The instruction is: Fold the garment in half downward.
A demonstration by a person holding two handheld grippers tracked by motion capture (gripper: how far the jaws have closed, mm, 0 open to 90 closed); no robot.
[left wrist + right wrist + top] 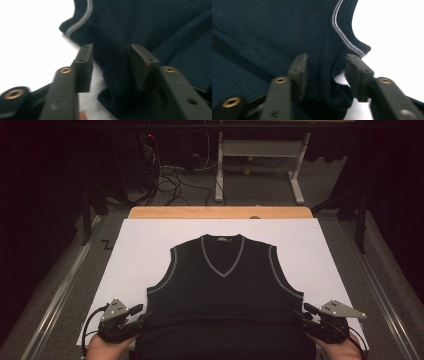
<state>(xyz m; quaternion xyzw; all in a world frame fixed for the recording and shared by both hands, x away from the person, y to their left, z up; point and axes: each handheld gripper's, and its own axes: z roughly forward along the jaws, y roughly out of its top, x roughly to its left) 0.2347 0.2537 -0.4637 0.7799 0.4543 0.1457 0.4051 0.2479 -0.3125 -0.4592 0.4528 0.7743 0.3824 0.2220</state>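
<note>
A dark sleeveless V-neck vest (pixel 222 285) with grey trim lies flat, front up, on a white sheet (pixel 145 250), its hem toward me. My left gripper (pixel 142 317) sits at the vest's lower left side seam and my right gripper (pixel 300 315) at the lower right one. In the left gripper view the jaws (pixel 111 60) stand apart, with a raised fold of the vest (pixel 150 27) between them and white sheet showing beside one pad. The right gripper (pixel 327 67) also stands apart around a fold of the vest (pixel 274 30), with a gap beside one pad.
The white sheet covers a wooden table (pixel 220 212). Beyond it stand a white desk frame (pixel 260 150) and loose cables (pixel 170 180) on the floor. Metal rails (pixel 60 290) run along both sides of the table. Bare sheet lies to the left and right of the vest.
</note>
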